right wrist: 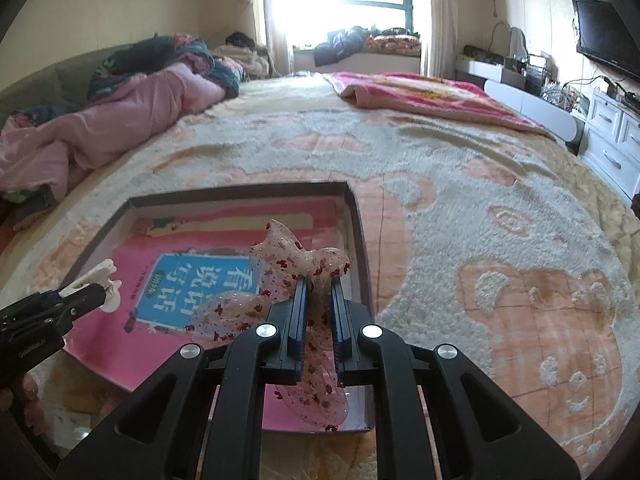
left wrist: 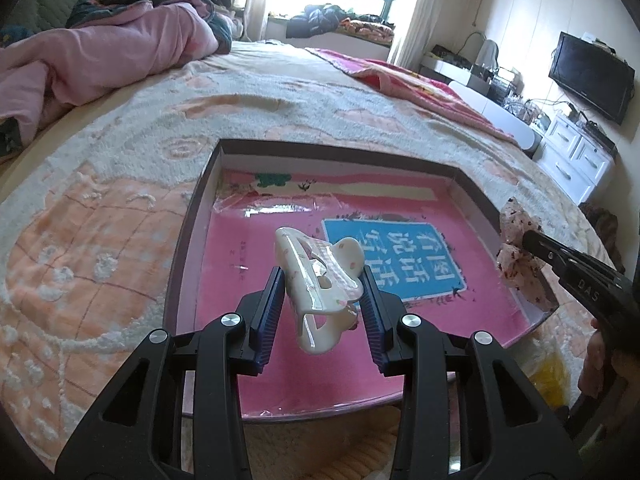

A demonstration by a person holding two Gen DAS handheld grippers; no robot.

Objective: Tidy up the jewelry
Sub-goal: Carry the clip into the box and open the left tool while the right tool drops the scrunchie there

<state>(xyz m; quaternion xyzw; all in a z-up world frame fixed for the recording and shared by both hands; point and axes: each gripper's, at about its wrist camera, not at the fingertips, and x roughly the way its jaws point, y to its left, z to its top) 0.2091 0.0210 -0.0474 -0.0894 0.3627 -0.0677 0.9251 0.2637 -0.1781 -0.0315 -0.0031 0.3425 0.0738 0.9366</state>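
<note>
**A:** Left wrist view first: left gripper (left wrist: pixel 322 280) clamped on a cream hair claw clip (left wrist: pixel 318 284), blue pads pressing both sides of it. Held tilted, up in the air above the shallow box (left wrist: pixel 188 240) lying on the bed cover (left wrist: pixel 100 208).

**B:** Pink book cover (left wrist: pixel 280 320) with a blue label inside that box, wrapped in glossy film. Over at the right edge of the same view?

**A:** Right gripper (left wrist: pixel 524 240), dark and slim from this angle, pinching a sheer speckled scrunchie (left wrist: pixel 520 264) just above the box's right wall.

**B:** Confirmed from the right wrist view: right gripper (right wrist: pixel 319 284) squeezed narrow on the scrunchie (right wrist: pixel 296 264), translucent pink fabric with dark red flecks bunching above and spilling below the fingers. Hanging over the right part of the box (right wrist: pixel 358 224).

**A:** And the left gripper (right wrist: pixel 102 292) at the lower left there, clip (right wrist: pixel 108 284) poking out past its tips, over the book cover (right wrist: pixel 120 328).

**B:** Beyond: rumpled pink quilt (right wrist: pixel 120 128) at the headboard side, a pink-red blanket (right wrist: pixel 420 96) farther off, television (right wrist: pixel 604 32) on the right wall.
</note>
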